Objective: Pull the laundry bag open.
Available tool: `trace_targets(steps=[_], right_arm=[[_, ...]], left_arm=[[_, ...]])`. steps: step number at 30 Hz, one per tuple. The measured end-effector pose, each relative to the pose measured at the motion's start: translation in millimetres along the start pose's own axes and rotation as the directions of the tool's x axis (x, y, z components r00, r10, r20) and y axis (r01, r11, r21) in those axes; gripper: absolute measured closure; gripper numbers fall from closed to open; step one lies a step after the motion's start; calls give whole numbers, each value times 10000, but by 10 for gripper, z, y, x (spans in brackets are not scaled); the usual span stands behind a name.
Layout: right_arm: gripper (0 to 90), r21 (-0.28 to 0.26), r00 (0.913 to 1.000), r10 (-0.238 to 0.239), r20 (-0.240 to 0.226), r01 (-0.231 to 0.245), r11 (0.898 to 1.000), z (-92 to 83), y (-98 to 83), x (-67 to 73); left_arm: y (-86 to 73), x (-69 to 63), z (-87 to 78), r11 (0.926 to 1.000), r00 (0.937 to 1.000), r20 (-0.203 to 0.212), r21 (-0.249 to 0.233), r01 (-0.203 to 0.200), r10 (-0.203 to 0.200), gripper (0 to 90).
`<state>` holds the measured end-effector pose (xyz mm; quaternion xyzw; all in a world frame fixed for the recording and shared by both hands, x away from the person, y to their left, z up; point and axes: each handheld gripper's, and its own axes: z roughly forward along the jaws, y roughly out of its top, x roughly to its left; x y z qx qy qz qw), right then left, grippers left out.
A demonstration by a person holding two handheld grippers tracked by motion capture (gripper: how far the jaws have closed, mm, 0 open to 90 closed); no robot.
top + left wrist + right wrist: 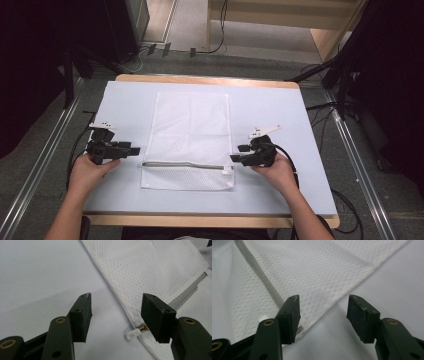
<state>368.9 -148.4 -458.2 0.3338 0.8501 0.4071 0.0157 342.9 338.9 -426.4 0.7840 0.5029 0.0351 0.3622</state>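
A pale blue counter (pixel 280 105) with a wooden edge stands on a grey floor (pixel 45 145), with dark equipment to either side and cables (pixel 320 112) trailing past its right end.

In the middle of the counter lies a white mesh bag (pixel 192 125), flat and roughly square to the edges, its long side running away from the person. A grey zip (pixel 182 165) crosses the bag near its near end, almost from one side seam to the other.

The left claw (pixel 136 150) sits just off the bag's left edge, level with the zip's left end, pointing inward at it. In the left gripper view the bag (pixel 150 267) runs diagonally, and the zip's small clear pull (pixel 132 335) pokes out past the seam between the two pads, nearer the right one. The jaws stand wide, pressing on nothing.

The right claw (pixel 234 158) sits at the bag's right edge, level with the zip's right end, also pointing inward. In the right gripper view the bag (pixel 312 272) fills the upper left, its edge passing between the pads, and the zip (pixel 259 275) runs down toward the left pad. These jaws also stand wide, clear of the cloth.

A hand (pixel 90 172) holds the left claw from behind, and the other hand (pixel 277 172) holds the right one, forearms coming in from the near edge.
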Motion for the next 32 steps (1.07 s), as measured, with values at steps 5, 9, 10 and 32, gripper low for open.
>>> trace_targets(steps=[5,9,10,32], right_arm=[[399,-267,9967,702,399,-692,9972,-58,-44,-97],[395,-403,9913,1086,737,-1059,9936,-103,-85,-160],[395,-459,9903,1158,765,-1125,9926,-113,-95,-173],[344,-455,9843,1266,1233,-1219,9915,-134,-158,-226]], left_arm=[[25,38,14,9999,9996,-266,-106,-86,84,390],[49,76,37,9998,9990,-436,-114,-143,138,372],[54,87,43,9999,9989,-448,-116,-127,122,371],[79,162,86,9999,9985,-524,-52,162,-165,350]])
